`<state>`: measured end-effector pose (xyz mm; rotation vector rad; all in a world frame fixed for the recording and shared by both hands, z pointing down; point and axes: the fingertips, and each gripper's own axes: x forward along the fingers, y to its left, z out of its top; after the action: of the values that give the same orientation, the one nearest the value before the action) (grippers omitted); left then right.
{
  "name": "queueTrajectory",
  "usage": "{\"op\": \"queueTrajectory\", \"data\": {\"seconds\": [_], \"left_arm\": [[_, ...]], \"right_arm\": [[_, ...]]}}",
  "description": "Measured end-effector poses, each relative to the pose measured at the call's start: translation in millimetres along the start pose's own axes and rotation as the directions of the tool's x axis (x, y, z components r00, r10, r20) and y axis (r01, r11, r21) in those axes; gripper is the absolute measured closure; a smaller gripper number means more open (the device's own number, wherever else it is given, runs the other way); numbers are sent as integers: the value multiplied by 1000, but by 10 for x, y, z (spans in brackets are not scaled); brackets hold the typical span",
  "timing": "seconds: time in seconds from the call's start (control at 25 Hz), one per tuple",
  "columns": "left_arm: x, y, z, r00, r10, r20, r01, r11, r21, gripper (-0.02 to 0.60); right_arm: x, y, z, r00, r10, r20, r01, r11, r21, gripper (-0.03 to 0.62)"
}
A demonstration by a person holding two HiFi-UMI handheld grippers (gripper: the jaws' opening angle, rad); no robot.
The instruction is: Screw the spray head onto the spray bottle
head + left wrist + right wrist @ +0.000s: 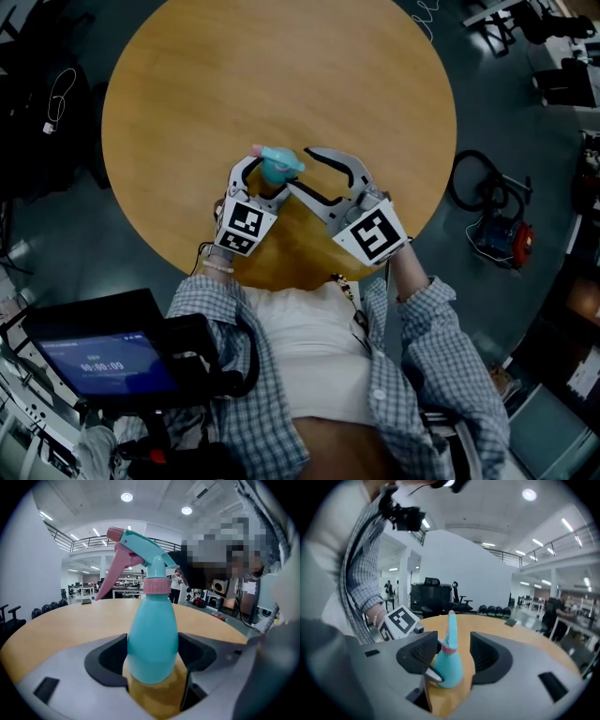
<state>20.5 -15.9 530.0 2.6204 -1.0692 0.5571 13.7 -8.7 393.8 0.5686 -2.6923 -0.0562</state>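
Seeming light and slick, the bottle (152, 620) is pinched mid-body by the left claw (152, 654); the right claw (452, 657) is spread round the head (447, 668).

My round pale-wood bench (281, 66) stands on a dark floor (506, 122). Right of the bench lies a looped black cable (456, 187), with a red-and-blue device (503, 240) just beyond it.

Bottle (274, 167) inside left claw (152, 649), right claw (449, 654) around top
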Motion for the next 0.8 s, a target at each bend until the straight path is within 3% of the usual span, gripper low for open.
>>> {"op": "queueTrajectory", "data": {"seconds": [0.08, 0.28, 0.48, 0.56, 0.68, 0.8], "left_arm": [[-4, 1, -3, 1000, -1, 0, 1, 1000, 1, 235], [-17, 11, -12, 1000, -1, -4, 1, 1000, 1, 235], [-33, -1, -35, 1000, -2, -4, 2, 1000, 2, 235], [-49, 15, -9, 1000, 3, -4, -3, 1000, -1, 235], [-68, 22, 21, 1000, 10, -7, -10, 1000, -2, 235], [-56, -6, -25, 1000, 14, -5, -14, 1000, -5, 235]], "right_arm": [[-72, -36, -211, 997, 66, -27, -63, 991, 117, 399], [91, 19, -471, 967, 247, -65, -238, 964, 121, 399], [286, 73, -450, 941, 339, -25, -331, 930, 159, 401], [337, 95, -409, 941, 338, -12, -333, 931, 149, 455], [334, 126, -377, 958, 287, 12, -286, 949, 134, 470], [310, 128, -367, 991, 136, 15, -137, 981, 138, 470]]}}
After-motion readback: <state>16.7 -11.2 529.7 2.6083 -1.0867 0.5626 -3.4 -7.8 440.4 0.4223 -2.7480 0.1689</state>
